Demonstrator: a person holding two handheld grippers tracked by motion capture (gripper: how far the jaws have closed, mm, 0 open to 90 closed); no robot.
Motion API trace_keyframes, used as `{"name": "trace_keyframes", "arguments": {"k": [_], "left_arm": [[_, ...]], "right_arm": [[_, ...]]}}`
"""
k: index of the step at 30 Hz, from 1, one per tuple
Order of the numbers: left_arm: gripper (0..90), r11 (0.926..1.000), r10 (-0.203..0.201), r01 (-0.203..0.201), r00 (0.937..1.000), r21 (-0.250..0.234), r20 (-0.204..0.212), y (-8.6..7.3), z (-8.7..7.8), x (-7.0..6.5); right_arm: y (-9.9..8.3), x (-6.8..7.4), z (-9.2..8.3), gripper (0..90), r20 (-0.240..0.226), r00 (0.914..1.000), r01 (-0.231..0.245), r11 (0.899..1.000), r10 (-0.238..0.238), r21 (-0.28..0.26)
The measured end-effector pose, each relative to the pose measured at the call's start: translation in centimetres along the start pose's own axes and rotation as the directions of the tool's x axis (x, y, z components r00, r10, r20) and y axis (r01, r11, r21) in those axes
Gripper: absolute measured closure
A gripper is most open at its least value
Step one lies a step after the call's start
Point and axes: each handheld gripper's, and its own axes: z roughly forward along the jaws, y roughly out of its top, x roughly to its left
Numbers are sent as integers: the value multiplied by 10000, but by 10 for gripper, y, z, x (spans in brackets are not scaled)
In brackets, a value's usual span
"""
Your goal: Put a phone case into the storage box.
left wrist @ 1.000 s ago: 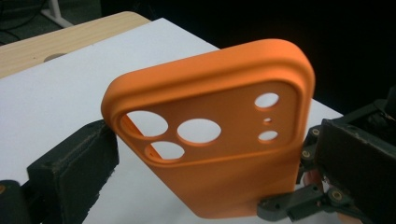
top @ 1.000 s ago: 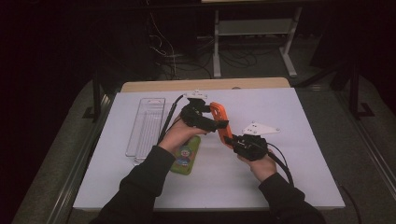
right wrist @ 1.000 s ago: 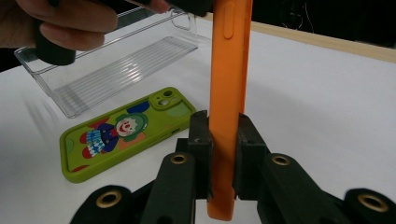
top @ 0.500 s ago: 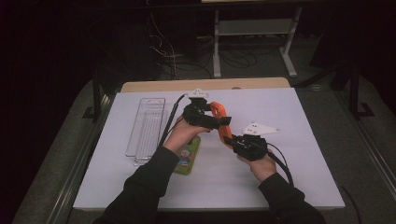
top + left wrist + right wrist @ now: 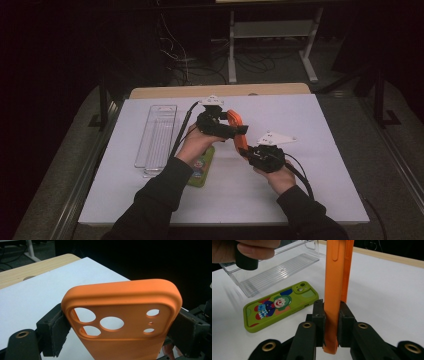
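An orange phone case (image 5: pixel 238 131) is held up over the white table between both grippers. My left gripper (image 5: pixel 236 128) spans its camera-hole end (image 5: pixel 125 300) across the width. Its jaws have just been closing, and both pads (image 5: pixel 58 326) now touch the case's side edges. My right gripper (image 5: pixel 246 150) is shut on the case's lower end; in the right gripper view its pads (image 5: pixel 320 315) pinch the thin orange wall (image 5: pixel 335 290) edge-on. A green phone case (image 5: pixel 201 169) with a clown picture (image 5: pixel 278 305) lies flat on the table below the left forearm.
A clear ribbed plastic tray (image 5: pixel 157 134) lies left of the hands, also seen in the right gripper view (image 5: pixel 279 270). The white table top (image 5: pixel 325 125) ends in a wooden strip (image 5: pixel 220 91) at the back. Dark floor and metal stands lie beyond.
Both hands stay where they were with the orange case between them. Nothing else on the table has moved in the high view.
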Motion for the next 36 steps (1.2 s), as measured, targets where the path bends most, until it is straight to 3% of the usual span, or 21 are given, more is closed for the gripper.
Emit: {"name": "trace_keyframes", "arguments": {"k": [5, 7, 10, 14, 23, 27, 36], "left_arm": [[136, 9998, 114, -111, 9997, 151, -212, 1, -4, 2], [137, 9998, 131, -126, 9994, 156, -319, 2, -7, 4], [137, 9990, 335, -322, 9985, 311, -428, 5, -12, 10], [138, 9988, 321, -294, 9970, 395, -708, 9, -19, 13], [139, 9991, 354, -321, 9924, 294, -1182, 23, -39, 24], [140, 9990, 410, -379, 9878, 238, -1504, 29, -49, 30], [140, 9987, 516, -494, 9746, 155, -2181, 37, -75, 42]], "right_arm": [[0, -3, -3, 554, -105, 9999, 25, 9995, -21, 328], [-1, -7, -6, 483, -103, 9999, 106, 9970, -99, 770], [-5, -14, -12, 397, -66, 9999, 86, 9943, -79, 1060], [-11, -21, -18, 279, -122, 9997, 242, 9886, -226, 1484], [-38, -30, -33, 0, -761, 9955, 706, 9784, -567, 1941], [-45, -29, -39, 0, -838, 9940, 847, 9781, -698, 1900], [-54, -32, -43, 0, -751, 9961, 588, 9809, -455, 1854]]}}
